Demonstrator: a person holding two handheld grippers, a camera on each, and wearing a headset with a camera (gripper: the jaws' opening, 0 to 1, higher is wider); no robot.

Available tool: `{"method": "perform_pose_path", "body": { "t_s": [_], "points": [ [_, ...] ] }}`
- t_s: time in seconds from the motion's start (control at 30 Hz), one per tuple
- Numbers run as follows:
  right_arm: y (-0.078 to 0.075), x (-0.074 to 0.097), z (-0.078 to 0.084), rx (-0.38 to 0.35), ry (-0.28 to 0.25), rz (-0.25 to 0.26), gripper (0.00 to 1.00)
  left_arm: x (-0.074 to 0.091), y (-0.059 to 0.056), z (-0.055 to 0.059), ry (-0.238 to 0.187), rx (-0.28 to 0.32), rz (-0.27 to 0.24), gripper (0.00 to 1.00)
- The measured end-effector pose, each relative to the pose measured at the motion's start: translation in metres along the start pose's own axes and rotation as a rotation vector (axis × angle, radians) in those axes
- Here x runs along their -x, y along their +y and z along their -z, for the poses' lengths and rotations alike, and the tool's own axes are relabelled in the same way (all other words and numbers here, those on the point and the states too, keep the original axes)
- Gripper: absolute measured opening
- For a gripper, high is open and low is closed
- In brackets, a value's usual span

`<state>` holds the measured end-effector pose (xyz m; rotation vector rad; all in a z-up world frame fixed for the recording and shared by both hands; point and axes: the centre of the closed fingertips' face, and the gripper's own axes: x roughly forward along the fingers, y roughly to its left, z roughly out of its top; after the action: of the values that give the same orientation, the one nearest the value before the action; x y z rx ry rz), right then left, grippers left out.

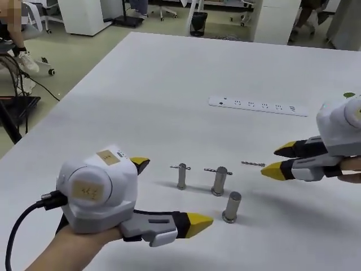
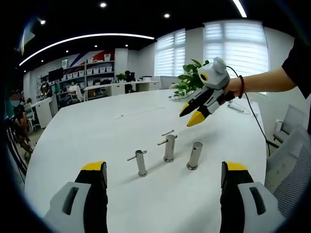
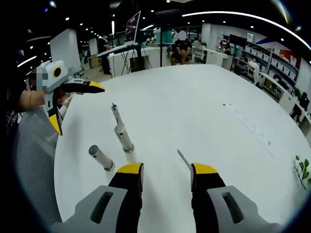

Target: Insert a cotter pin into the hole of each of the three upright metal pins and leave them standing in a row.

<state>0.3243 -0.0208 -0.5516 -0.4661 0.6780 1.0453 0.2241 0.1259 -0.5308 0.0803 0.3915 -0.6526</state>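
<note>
Three upright metal pins stand on the white table. The left pin [image 1: 181, 176] and the middle pin [image 1: 219, 180] each have a cotter pin through the top. The nearer right pin [image 1: 231, 206] has none. A loose cotter pin [image 1: 252, 164] lies flat just beyond them, close in front of my right gripper [image 1: 275, 161], which is open and holds nothing. My left gripper [image 1: 169, 193] is open wide and low, left of the pins. In the right gripper view the loose cotter pin [image 3: 183, 159] lies just ahead of the jaws, with the bare pin [image 3: 103, 158] to the left.
A white power strip [image 1: 258, 105] lies flat farther back on the table [image 1: 141, 101]. A potted plant [image 2: 187, 82] stands beyond the far edge. Office desks, chairs and a seated person are in the background.
</note>
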Motion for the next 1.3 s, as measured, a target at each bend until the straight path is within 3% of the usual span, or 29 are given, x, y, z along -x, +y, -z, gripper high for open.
{"method": "perform_pose_path", "body": {
  "t_s": [0.2,0.37,0.57,0.97,1.3],
  "points": [
    [-0.019,-0.014,0.004,0.034,0.079,0.005,0.32,0.000,0.002,-0.005,-0.015,0.004,-0.004,0.97],
    [-0.027,-0.024,0.005,0.080,0.125,0.003,0.30,-0.001,0.000,-0.003,-0.003,-0.004,0.001,0.97],
    [-0.041,-0.042,0.018,0.128,0.195,-0.019,0.26,-0.003,-0.002,-0.003,0.001,-0.013,0.011,0.97],
    [-0.046,-0.055,0.032,0.142,0.283,-0.053,0.17,-0.002,0.000,-0.006,-0.002,-0.007,0.002,0.95],
    [-0.043,-0.058,0.035,0.218,0.340,-0.110,0.12,-0.001,0.000,-0.007,-0.010,0.013,0.006,0.95]
  ]
}}
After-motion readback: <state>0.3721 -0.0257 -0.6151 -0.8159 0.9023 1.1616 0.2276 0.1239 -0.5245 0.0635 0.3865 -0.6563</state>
